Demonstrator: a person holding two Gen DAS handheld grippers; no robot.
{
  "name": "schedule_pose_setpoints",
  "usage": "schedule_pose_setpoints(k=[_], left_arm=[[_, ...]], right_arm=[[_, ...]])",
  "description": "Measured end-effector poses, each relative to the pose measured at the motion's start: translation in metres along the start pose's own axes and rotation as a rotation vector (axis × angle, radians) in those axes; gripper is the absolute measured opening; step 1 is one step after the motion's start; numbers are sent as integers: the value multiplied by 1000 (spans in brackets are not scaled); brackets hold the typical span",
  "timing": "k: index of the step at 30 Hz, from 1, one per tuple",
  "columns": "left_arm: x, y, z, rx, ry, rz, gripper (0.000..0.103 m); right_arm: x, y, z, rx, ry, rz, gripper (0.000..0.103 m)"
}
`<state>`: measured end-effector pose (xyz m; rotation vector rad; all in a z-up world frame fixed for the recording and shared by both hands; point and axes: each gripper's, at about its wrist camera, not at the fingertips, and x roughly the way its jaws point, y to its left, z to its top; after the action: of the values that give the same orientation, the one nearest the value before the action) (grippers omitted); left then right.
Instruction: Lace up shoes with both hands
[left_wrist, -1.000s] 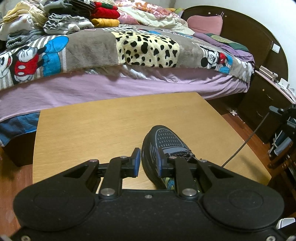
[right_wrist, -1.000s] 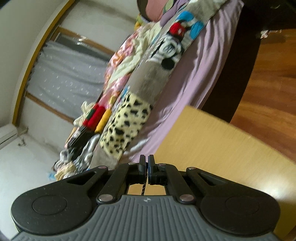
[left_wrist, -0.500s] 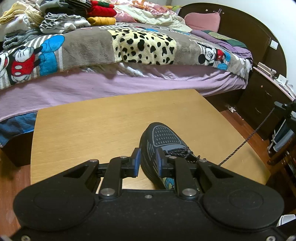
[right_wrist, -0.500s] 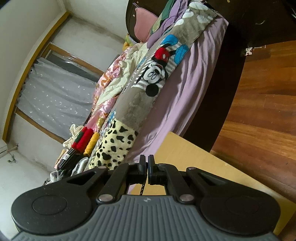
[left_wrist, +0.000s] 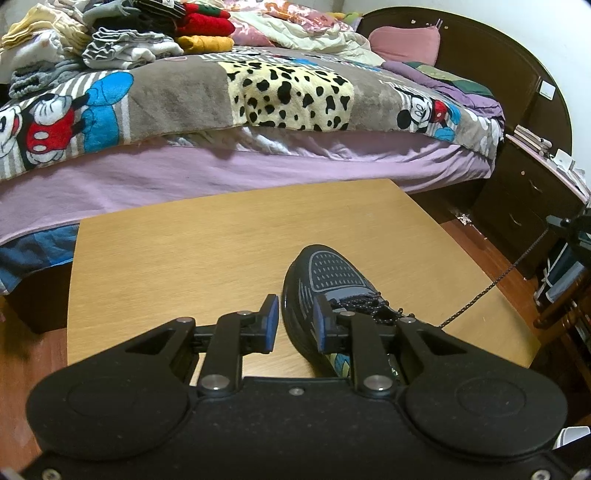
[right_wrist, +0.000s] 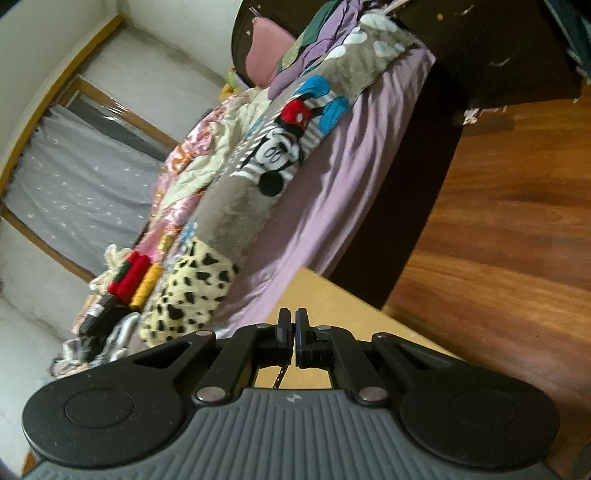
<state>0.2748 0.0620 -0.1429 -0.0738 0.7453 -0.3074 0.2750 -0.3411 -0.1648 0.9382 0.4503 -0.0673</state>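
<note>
A dark sneaker (left_wrist: 325, 280) stands on a wooden table (left_wrist: 207, 251), toe pointing away. My left gripper (left_wrist: 295, 323) is open, its pads either side of the shoe's left edge, holding nothing. A speckled black lace (left_wrist: 491, 284) runs taut from the shoe's eyelets up to my right gripper (left_wrist: 570, 225) at the far right edge. In the right wrist view my right gripper (right_wrist: 293, 332) is shut on the lace (right_wrist: 279, 376), which hangs below the pads.
A bed (left_wrist: 258, 162) with a purple sheet and cartoon blanket borders the table's far edge, with folded clothes (left_wrist: 140, 40) on top. A dark nightstand (left_wrist: 524, 206) stands at the right. Wooden floor (right_wrist: 509, 229) lies beyond the table's right edge.
My right gripper has pulled the lace further out to the right and it is now taut. The right wrist view has rotated. The left gripper has stayed open beside the shoe.
</note>
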Motion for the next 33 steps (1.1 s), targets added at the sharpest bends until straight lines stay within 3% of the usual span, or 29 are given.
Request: schedule_pose_setpoints(k=[2,6,9,12,14,18,20,22,28,33], left_arm=[[-5,0,-2,-2,0,-17,30],[-25,-4,-10,-38,-12,-25,32],[-41,-8,-16,-96,-25,-31,43],[-58,-21,-27,-116,-21,-42,52],[-69,-29,-36,-139,-12,-48,59],[-101,-45,-49,-201,-23,-55,64],[-119,-53,-53,-222,-36,-54,77],[-137,-63,-56,-234,-46,-63,83],[-175,-98,-64,-197,0,-25,94],[-202,-117,-74,-136,24,-22,99]], right_arm=[[-1,3,-2,-28,9,-26,4],[-16,10,-4,-111,-20,-103,8],[-29,19,-4,-187,0,-99,12],[-44,41,-21,-302,52,-70,48],[-53,58,-39,-367,117,-28,52],[-76,99,-82,-508,276,18,78],[-93,122,-101,-590,333,33,89],[-114,142,-113,-653,353,30,101],[-171,185,-140,-770,388,-24,102],[-210,193,-153,-834,396,-47,103]])
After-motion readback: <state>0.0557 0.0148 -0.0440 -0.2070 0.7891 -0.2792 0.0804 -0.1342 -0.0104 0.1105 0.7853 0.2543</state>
